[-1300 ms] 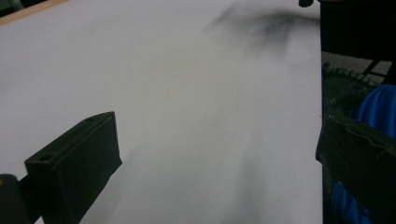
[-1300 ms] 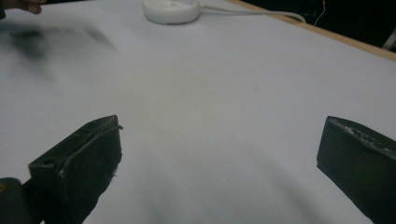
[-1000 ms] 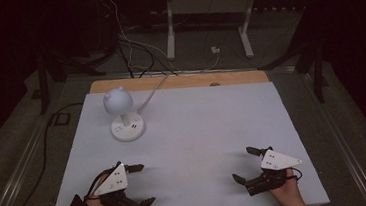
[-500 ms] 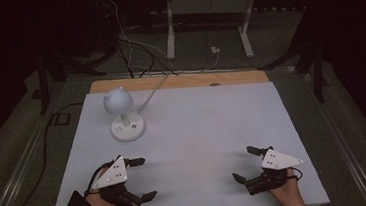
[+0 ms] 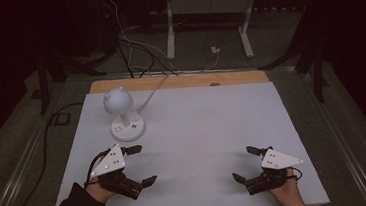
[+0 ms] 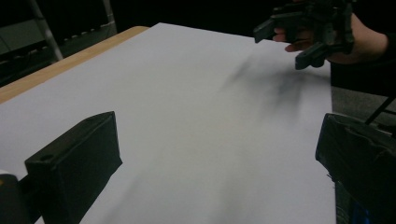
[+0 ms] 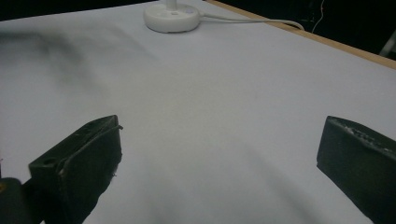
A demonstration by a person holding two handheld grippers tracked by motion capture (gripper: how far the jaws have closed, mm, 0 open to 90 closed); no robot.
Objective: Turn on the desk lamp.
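My left gripper [image 5: 142, 164] hovers over the near left of the white table top [image 5: 197, 117], jaws wide open and nothing between them. In the left gripper view, my left gripper [image 6: 215, 154] frames only bare white surface. My right gripper [image 5: 243, 164] sits at the near right, also open and holding nothing. The right gripper view has my right gripper [image 7: 219, 158] spread wide over bare table. A small white lamp [image 5: 117, 100] with a round head stands on a round base [image 7: 173, 16] at the far left, just beyond the left gripper.
The lamp's cord [image 7: 252, 19] runs off over the wooden far edge [image 5: 179, 80]. The other hand and its gripper [image 6: 308, 28] appear far off in the left gripper view. Cables and metal stand legs [image 5: 169, 29] lie on the dark floor behind.
My left gripper has moved away from the person, a little closer to the lamp. The right gripper has stayed where it was.
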